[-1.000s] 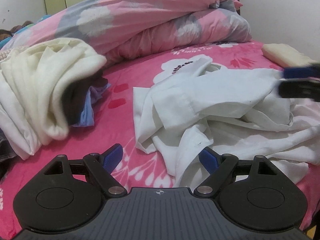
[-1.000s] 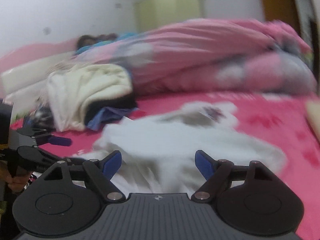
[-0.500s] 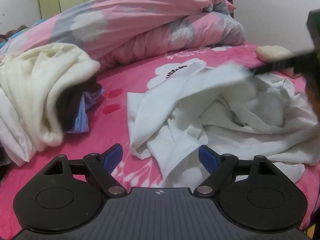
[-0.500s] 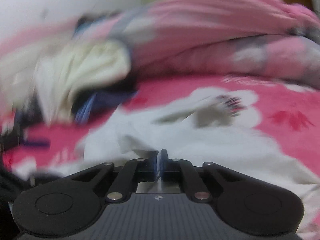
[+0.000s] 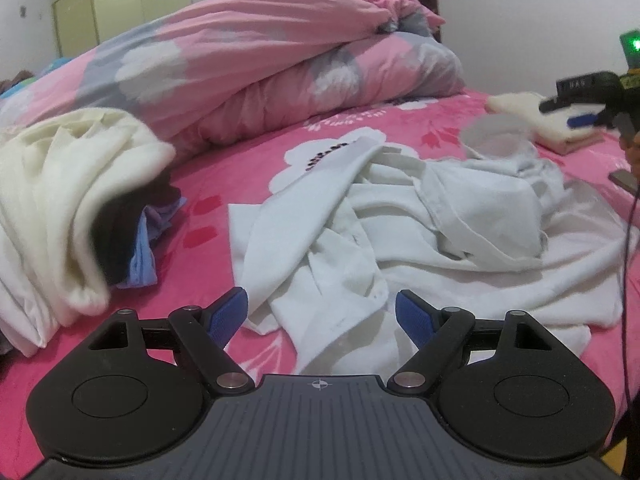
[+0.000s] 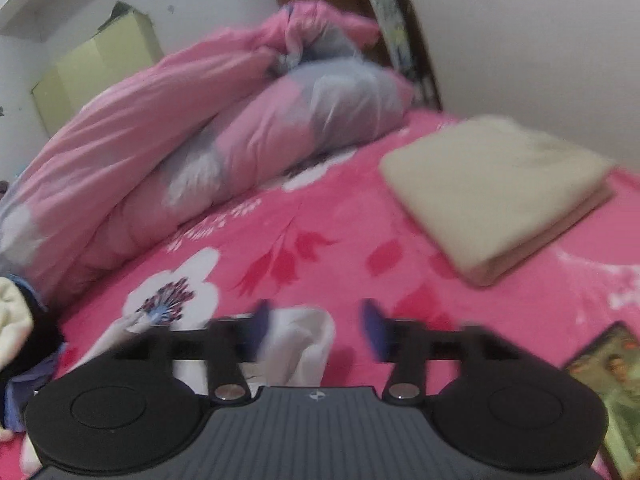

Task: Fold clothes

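Observation:
A crumpled white shirt (image 5: 420,220) lies on the pink flowered bed sheet (image 5: 224,184). My left gripper (image 5: 322,314) is open and empty, low over the shirt's near edge. My right gripper (image 6: 316,326) is open, its fingers blurred, with a fold of the white shirt (image 6: 304,340) lying between and below them; nothing is held. The right gripper also shows at the far right of the left wrist view (image 5: 576,114), above the shirt's far side.
A rolled pink and grey duvet (image 5: 260,52) fills the back of the bed. A heap of cream and dark clothes (image 5: 68,200) lies left. A folded beige cloth (image 6: 500,192) lies at the right, a picture card (image 6: 612,376) near the bed edge.
My right gripper shut on the shirt, pulled it up and to the right, then opened and let it drop. The shirt is spread wider. My left gripper stayed open.

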`<state>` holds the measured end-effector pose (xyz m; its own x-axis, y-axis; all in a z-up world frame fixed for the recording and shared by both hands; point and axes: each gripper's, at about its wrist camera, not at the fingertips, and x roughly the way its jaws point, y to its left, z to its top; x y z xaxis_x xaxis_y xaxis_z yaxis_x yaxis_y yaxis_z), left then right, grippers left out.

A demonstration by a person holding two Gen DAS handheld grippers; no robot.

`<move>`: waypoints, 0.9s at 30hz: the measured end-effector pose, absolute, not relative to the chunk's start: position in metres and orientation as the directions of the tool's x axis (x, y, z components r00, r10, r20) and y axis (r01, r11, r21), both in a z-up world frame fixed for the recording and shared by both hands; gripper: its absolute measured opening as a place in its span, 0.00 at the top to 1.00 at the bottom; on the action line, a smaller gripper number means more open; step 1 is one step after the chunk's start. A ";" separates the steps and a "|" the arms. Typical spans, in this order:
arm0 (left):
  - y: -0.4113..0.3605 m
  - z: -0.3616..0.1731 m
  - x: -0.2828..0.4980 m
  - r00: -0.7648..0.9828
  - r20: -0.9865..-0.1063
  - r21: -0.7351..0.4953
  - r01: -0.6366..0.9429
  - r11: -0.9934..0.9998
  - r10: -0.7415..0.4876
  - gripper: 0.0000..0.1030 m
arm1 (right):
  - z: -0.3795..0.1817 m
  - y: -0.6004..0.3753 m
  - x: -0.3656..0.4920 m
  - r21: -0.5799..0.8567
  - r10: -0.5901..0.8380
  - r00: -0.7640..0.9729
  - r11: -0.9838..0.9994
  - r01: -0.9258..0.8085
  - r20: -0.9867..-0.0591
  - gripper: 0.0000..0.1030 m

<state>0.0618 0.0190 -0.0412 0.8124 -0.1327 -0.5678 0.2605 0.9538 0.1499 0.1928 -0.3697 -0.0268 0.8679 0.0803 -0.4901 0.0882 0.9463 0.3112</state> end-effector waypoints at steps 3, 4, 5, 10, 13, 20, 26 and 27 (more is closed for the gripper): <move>0.015 -0.042 0.059 0.806 -0.575 0.165 0.281 0.945 -0.139 0.23 | -0.018 -0.358 0.165 0.272 0.074 0.904 0.961 0.048 -0.421 0.29; 0.014 -0.043 0.058 0.804 -0.578 0.170 0.288 0.943 -0.142 0.25 | -0.015 -0.353 0.156 0.281 0.112 0.910 0.960 0.005 -0.399 0.29; 0.013 -0.043 0.057 0.802 -0.580 0.175 0.295 0.940 -0.144 0.32 | -0.014 -0.346 0.149 0.288 0.165 0.907 0.956 -0.050 -0.388 0.29; 0.004 -0.052 0.064 0.786 -0.610 0.231 0.302 0.925 -0.104 0.48 | -0.027 -0.290 0.130 0.318 0.489 0.761 0.869 -0.380 -0.426 0.29; -0.003 -0.059 0.070 0.794 -0.606 0.308 0.286 0.907 -0.045 0.70 | -0.040 -0.251 0.132 0.275 0.540 0.671 0.840 -0.468 -0.508 0.29; 0.042 -0.041 0.078 0.803 -0.596 0.080 0.078 0.994 -0.016 0.99 | -0.062 -0.228 0.158 0.305 0.526 0.583 0.845 -0.439 -0.619 0.59; 0.111 -0.021 0.053 0.832 -0.555 -0.178 -0.118 0.977 -0.001 1.00 | -0.062 -0.277 0.150 0.493 0.571 0.585 0.813 -0.310 -0.575 0.95; 0.124 -0.020 0.049 0.832 -0.555 -0.223 -0.142 0.964 -0.006 1.00 | -0.061 -0.284 0.143 0.513 0.575 0.589 0.807 -0.293 -0.568 0.96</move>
<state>0.0488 0.1235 -0.0203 0.8316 -0.0058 -0.5554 -0.1424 0.9643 -0.2233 0.1435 -0.2844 -0.0606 0.5889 0.5749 -0.5681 -0.2933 0.8070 0.5126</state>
